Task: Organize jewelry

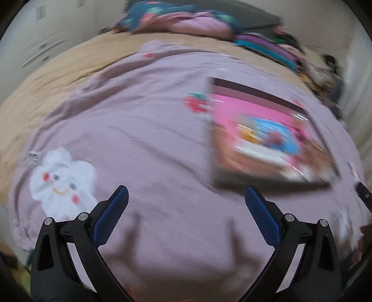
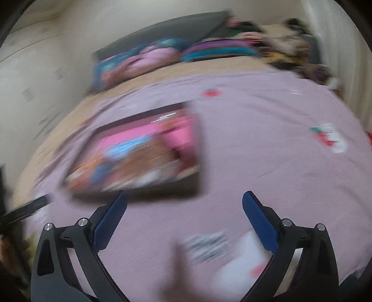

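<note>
An open box with a pink lining and blurred colourful contents [image 1: 267, 137] lies on the lilac bedspread, ahead and to the right of my left gripper [image 1: 186, 199]. In the right wrist view the same box [image 2: 144, 151] lies ahead and to the left of my right gripper [image 2: 184, 204]. Both grippers are open and empty, hovering above the bedspread a short way in front of the box. Both views are motion-blurred, so single pieces of jewelry cannot be told apart.
The lilac bedspread [image 1: 144, 130] has a white cartoon print [image 1: 62, 181] and strawberry prints [image 1: 195, 102]. Pillows and folded cloth [image 1: 181, 18] are piled at the bed's far end. A wall runs along the left [image 2: 34, 76]. The other gripper's tip shows at each view's edge [image 1: 363, 196].
</note>
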A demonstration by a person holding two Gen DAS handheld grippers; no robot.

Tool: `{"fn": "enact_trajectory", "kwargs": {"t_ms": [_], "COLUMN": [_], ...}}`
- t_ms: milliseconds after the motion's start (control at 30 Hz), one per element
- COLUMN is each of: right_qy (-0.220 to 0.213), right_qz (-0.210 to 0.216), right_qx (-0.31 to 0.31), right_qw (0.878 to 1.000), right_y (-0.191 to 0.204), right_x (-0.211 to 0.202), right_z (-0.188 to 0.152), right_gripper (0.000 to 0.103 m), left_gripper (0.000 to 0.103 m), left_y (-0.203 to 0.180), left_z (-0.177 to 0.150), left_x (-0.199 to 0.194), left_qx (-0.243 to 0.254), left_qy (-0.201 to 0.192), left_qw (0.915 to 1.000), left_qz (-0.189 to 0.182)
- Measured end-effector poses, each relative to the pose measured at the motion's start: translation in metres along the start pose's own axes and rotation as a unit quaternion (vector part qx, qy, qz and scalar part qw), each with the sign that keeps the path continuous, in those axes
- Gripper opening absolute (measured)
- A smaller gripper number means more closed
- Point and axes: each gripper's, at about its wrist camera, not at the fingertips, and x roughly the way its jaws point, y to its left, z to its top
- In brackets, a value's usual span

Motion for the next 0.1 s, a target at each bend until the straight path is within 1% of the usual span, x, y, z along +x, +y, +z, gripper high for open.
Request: {"fn": "enact_trajectory", "kwargs": {"t_ms": [33,67,100], "right_qy": [-0.001,-0.004,-0.002], "right_qz": [-0.041,-0.069,-0.117], "right_qx": [0.016,0.028,0.044], "right_qw": [0.999,0.997,0.992], "right_y": [-0.023,-0.04,-0.067], "right_x": [0.014,0.023,0.04], "right_z": [0.012,0.02,0.034], "right_gripper": [0.099,0.099,0.099], "left_gripper": [0.094,0.094,0.094], "left_y": [0.016,0.028,0.047], "left_z": [0.011,0.019,0.032], "left_x": [0.009,0.016,0.028], "left_qx": [-0.016,-0.027,-0.041], "left_qy": [-0.001,-0.002,-0.002], "left_qw": [0.9997,0.9991,0.9977], "left_qz": [0.02,0.033,0.054]}}
